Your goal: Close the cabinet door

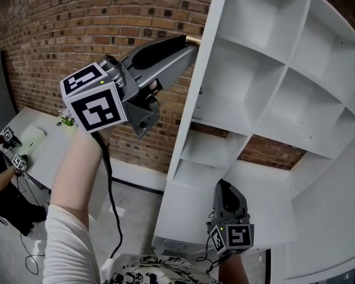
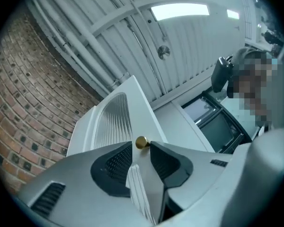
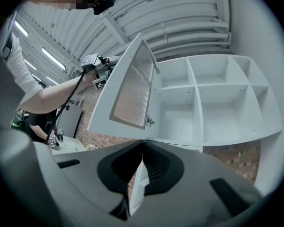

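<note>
At the brass knob (image 2: 142, 142), left claw (image 2: 141, 146) stands open; lower down, right claw (image 3: 143, 143) is closed.

Industrial workshop, brick wall (image 1: 59, 34), corrugated metal ceiling (image 2: 194, 51)

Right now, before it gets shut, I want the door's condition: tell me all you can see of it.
The door is white-framed with a ribbed, frosted-looking pane and a small brass knob. It stands swung well open from the cabinet, hung on two hinges at its edge. The knob sits between the open jaws of the left gripper; no pad visibly presses on it.
</note>
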`<state>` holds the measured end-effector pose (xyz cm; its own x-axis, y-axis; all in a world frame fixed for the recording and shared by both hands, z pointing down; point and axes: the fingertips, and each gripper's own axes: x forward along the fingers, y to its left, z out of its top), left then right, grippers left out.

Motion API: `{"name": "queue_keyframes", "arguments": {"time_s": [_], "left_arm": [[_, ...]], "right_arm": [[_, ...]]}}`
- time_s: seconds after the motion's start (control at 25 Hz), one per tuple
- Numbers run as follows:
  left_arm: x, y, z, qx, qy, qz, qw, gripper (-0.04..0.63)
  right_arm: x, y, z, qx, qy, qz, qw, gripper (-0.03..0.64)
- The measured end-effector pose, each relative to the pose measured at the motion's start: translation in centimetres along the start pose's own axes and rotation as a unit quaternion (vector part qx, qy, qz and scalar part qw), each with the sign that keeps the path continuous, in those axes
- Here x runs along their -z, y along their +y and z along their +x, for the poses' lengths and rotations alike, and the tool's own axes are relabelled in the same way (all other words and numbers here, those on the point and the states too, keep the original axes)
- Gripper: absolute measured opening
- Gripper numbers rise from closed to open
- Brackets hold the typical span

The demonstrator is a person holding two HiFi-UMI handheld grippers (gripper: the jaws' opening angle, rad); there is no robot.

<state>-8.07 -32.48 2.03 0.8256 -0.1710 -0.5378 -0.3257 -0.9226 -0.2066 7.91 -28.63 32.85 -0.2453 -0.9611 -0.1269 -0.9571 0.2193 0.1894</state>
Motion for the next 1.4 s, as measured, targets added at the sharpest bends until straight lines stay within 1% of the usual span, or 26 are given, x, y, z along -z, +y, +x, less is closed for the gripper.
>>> {"name": "queue_keyframes", "arguments": {"time_s": [0.12, 0.2, 0.36, 0.52, 0.68, 0.8, 0.92, 1.04, 1.2, 1.4], "left_arm": [[-1.1, -0.3, 0.4, 0.02, -0.022, -0.003, 0.9995, 0.126], [-1.3, -0.4, 0.6, 0.028, -0.026, 0.0, 0.9993, 0.114], [-0.9, -0.3, 0.7, 0.035, -0.014, -0.004, 0.9993, 0.124], [-0.7, -0.6, 1.0, 0.069, 0.001, -0.019, 0.9974, 0.109], [-0.8, -1.1, 1.2, 0.098, 0.016, -0.005, 0.995, 0.103], [-0.6, -2.1, 2.2, 0.115, 0.031, 0.024, 0.9926, 0.101], [0.1, -2.9, 3.5, 0.104, 0.033, 0.044, 0.993, 0.1], [0.7, -3.3, 4.2, 0.089, 0.031, 0.046, 0.9944, 0.098], [1.0, -3.9, 5.3, 0.092, 0.029, 0.052, 0.994, 0.098], [2.3, -5.3, 8.0, 0.08, 0.045, 0.098, 0.991, 0.098]], "right_arm": [[0.4, -0.7, -0.1, 0.005, 0.007, -0.007, 1.0, 0.007], [0.7, -1.1, 0.0, 0.007, 0.012, -0.004, 1.0, 0.007], [1.0, -1.5, -0.1, 0.022, 0.017, -0.002, 1.0, 0.007], [1.3, -1.4, -0.1, 0.038, 0.019, 0.007, 0.999, 0.008], [1.4, -0.9, -0.2, 0.052, 0.02, 0.003, 0.998, 0.007], [1.8, -0.4, -0.6, 0.075, 0.02, 0.003, 0.997, 0.007], [2.3, -0.2, -0.8, 0.08, 0.026, 0.006, 0.996, 0.008], [2.6, -0.9, -0.9, 0.084, 0.027, 0.01, 0.996, 0.008], [2.6, -2.9, -1.1, 0.092, 0.02, 0.014, 0.995, 0.008], [2.8, -6.3, -1.1, 0.088, 0.009, 0.016, 0.996, 0.008]]}}
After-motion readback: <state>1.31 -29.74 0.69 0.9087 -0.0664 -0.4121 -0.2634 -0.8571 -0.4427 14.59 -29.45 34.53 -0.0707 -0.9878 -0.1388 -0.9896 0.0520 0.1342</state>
